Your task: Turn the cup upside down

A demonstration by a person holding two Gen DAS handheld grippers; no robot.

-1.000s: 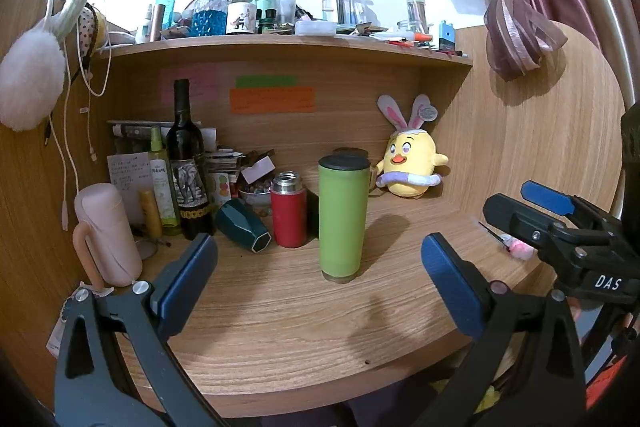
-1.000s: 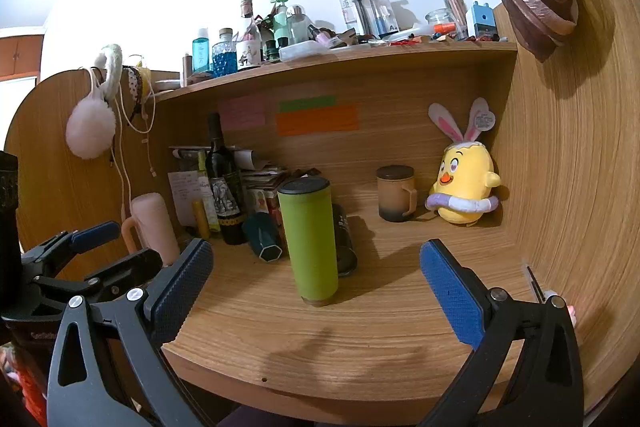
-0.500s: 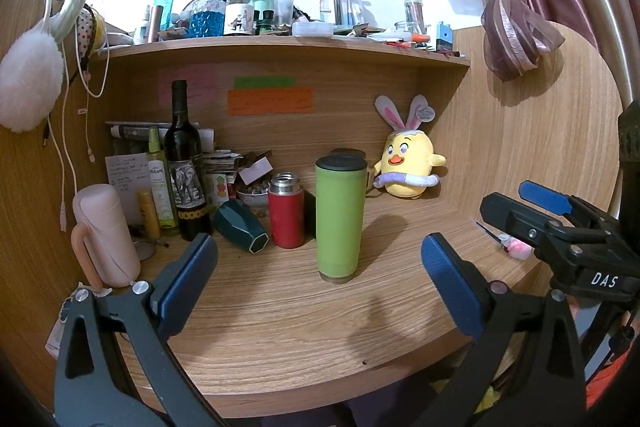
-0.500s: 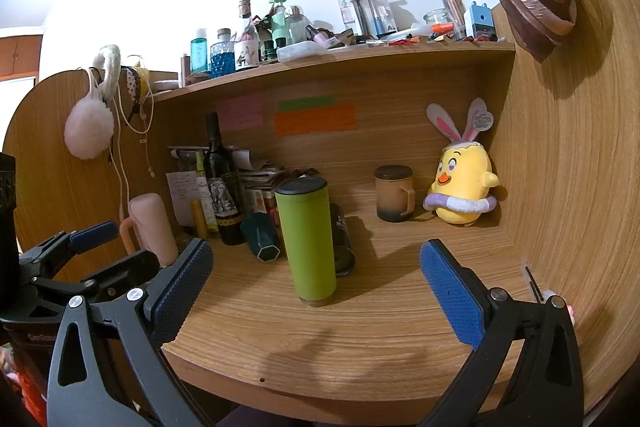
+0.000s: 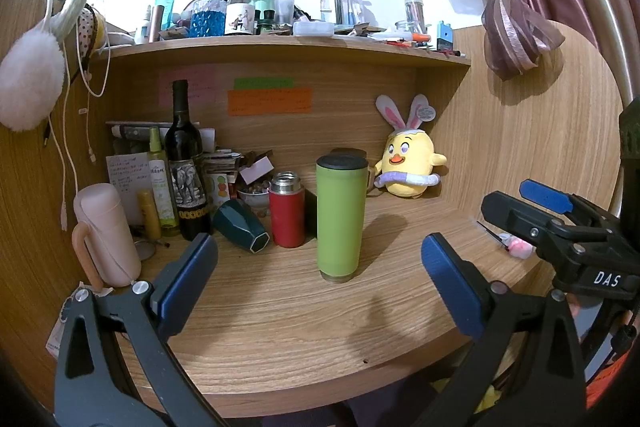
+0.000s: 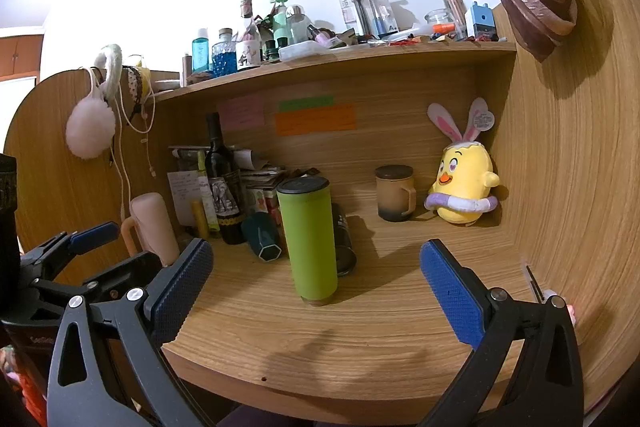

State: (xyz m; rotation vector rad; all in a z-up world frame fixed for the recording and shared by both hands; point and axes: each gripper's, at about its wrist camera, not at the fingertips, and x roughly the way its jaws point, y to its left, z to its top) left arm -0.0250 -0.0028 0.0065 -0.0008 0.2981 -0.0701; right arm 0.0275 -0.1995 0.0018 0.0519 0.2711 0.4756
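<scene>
A tall green cup (image 5: 341, 217) with a black lid stands upright in the middle of the wooden desk (image 5: 280, 327); it also shows in the right wrist view (image 6: 309, 238). My left gripper (image 5: 318, 281) is open and empty, in front of the cup and apart from it. My right gripper (image 6: 316, 285) is open and empty, also in front of the cup. The right gripper shows at the right of the left wrist view (image 5: 536, 207), and the left gripper at the left of the right wrist view (image 6: 80, 247).
Behind the cup stand a red flask (image 5: 286, 213), a dark teal cup on its side (image 5: 240, 231), a wine bottle (image 5: 185, 167), a pink mug (image 5: 106, 235), a brown mug (image 6: 394, 193) and a yellow plush chick (image 6: 462, 187). A cluttered shelf (image 5: 280, 43) hangs above.
Both grippers have barely moved; the view has shifted slightly, and the cup stands as before. Both stay open.
</scene>
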